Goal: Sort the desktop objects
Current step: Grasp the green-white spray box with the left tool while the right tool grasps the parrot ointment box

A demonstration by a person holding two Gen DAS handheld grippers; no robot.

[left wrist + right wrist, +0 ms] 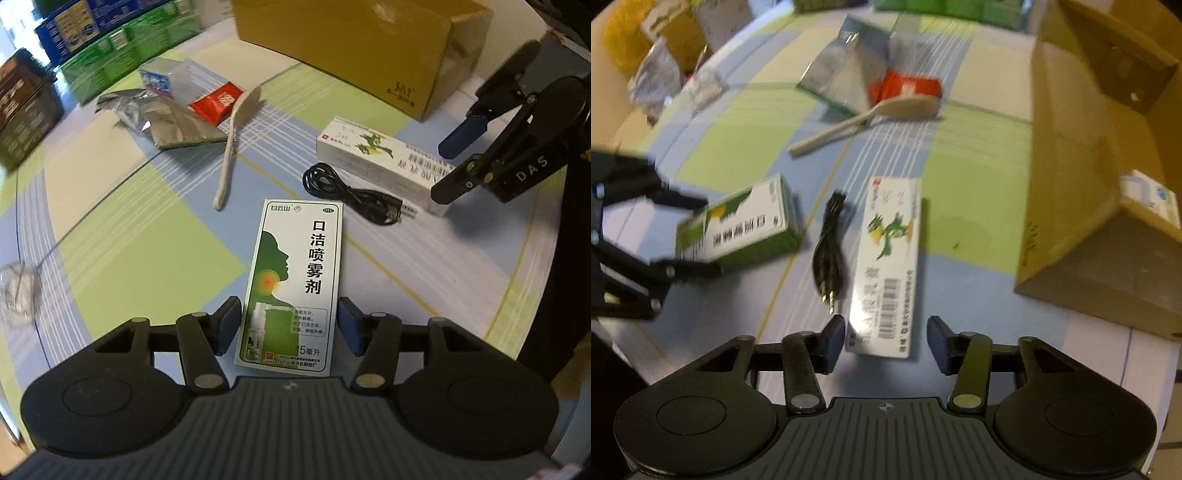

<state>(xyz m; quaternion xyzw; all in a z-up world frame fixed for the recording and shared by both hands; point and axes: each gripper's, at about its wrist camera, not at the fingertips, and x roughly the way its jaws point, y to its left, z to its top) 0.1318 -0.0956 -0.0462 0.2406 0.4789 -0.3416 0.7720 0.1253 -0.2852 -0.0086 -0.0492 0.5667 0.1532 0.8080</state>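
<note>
Now for two grasps side by side, either side of the black cable (pixel 827 251). Left of the cable: green-and-white spray box (pixel 295 273), flat-faced toward the left wrist camera, with the left gripper (pixel 290 325) straddling its near end. Pads very close to both long edges; cannot tell whether clamped or just short of contact, and the right wrist view is too blurred to settle it. Right of the cable, almost touching it: long white ointment box (pixel 886 258) with the green dragon print, lying flat. Right gripper (pixel 886 338) spread apart around its near end, one pad against the cable-side edge and a clear gap at the other.

Probably best to centre the right gripper before closing, so that both pads meet the long sides together and the box does not swivel into the cable plug. Squeeze across the narrow width, lightly, since thin card likely dents. Lift straight up, clear of the cable.

Beyond the cable and to its right: open yellow carton (pixel 1071 166), the likely destination. Holds at least one small white box (pixel 1148 195) with blue print; anything deeper hidden.
</note>
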